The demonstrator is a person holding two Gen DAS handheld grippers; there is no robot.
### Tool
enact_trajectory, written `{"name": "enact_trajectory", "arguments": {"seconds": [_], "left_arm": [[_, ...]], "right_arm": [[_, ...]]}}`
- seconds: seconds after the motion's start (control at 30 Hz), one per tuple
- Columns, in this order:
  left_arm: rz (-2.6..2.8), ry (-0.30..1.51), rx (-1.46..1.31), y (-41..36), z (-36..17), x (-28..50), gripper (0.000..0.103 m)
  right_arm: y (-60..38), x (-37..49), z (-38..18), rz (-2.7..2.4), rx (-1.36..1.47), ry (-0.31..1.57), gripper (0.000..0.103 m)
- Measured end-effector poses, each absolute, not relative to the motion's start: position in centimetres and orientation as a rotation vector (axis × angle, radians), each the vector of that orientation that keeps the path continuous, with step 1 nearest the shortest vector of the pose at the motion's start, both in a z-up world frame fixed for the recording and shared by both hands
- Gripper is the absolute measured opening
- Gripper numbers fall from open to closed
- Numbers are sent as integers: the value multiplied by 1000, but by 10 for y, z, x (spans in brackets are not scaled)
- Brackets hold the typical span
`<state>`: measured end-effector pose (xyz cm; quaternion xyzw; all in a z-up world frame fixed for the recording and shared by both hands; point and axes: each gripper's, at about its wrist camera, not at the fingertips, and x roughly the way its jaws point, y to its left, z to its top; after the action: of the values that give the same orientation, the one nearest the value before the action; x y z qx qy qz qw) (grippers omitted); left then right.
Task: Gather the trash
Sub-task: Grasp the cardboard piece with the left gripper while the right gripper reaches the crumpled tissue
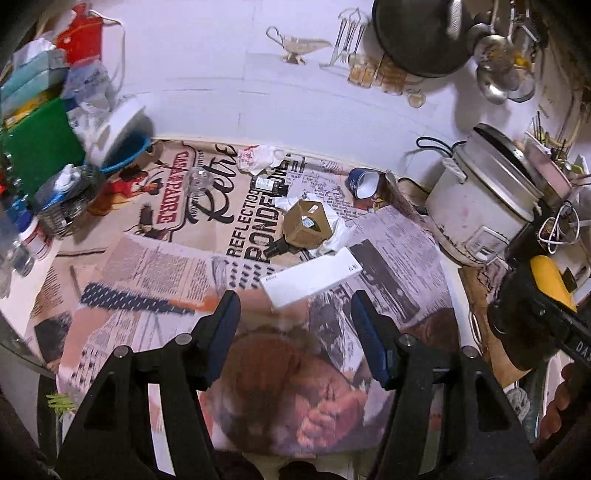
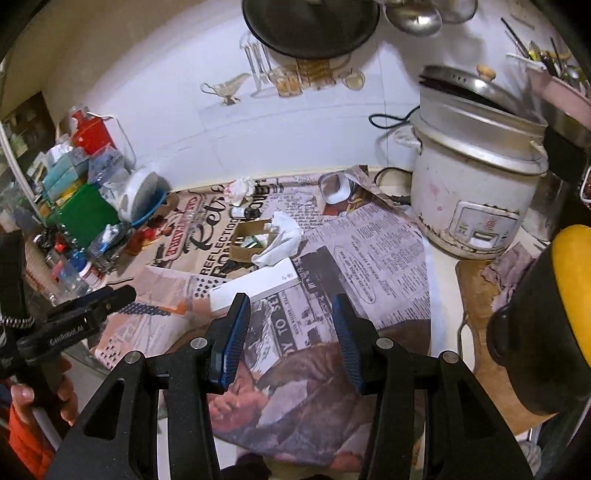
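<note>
Trash lies on a newspaper-covered counter. A long white box lies just ahead of my left gripper, which is open and empty above the paper. Behind the box are a brown cardboard carton, crumpled white tissue, a small dark bottle and a crumpled wrapper. In the right wrist view my right gripper is open and empty, with the white box at its left fingertip, the carton and tissue beyond. The left gripper shows at the left.
A white rice cooker stands at the right with a cord behind. A tipped cup lies by the wall. Cluttered boxes, bottles and a basket fill the left. A black pan and ladles hang on the wall.
</note>
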<state>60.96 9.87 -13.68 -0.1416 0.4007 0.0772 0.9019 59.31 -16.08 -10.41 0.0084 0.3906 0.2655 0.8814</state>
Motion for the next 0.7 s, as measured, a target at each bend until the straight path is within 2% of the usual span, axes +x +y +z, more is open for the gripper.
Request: {"name": "enact_trajectory", "arguments": {"seconds": [0.43, 0.7], "left_arm": [[-9, 966, -203, 142, -191, 768, 61], [-48, 1037, -193, 145, -230, 828, 40]], "right_arm": [[-115, 655, -145, 349, 141, 929, 43], [-102, 682, -170, 299, 157, 994, 43]]}}
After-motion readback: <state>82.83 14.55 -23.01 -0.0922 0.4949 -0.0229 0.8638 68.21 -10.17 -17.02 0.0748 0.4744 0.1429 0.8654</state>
